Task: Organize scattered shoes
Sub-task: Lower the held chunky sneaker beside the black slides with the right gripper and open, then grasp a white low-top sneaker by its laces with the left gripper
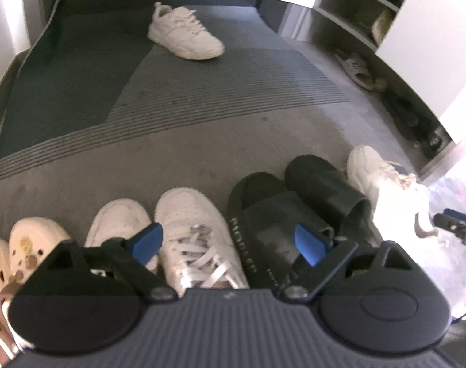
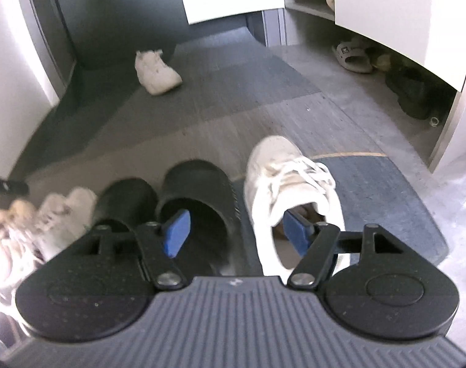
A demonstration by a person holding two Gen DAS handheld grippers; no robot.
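Now: stray white sneaker [image 2: 157, 72] upper left, on mat, well apart, long axis slanting toward lower right. R gripper [image 2: 236, 234] released, empty, over row's white sneaker [image 2: 286, 184]. L gripper [image 1: 228, 245] released, empty.

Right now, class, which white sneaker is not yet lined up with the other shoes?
The lone white sneaker far off on the dark mat. The other white sneakers sit in the near row beside the black slippers.

Both wrist cams close, angled down; shared black slippers [image 1: 297, 214] [image 2: 171, 202], far sneaker [image 1: 185, 32] [image 2: 156, 72].
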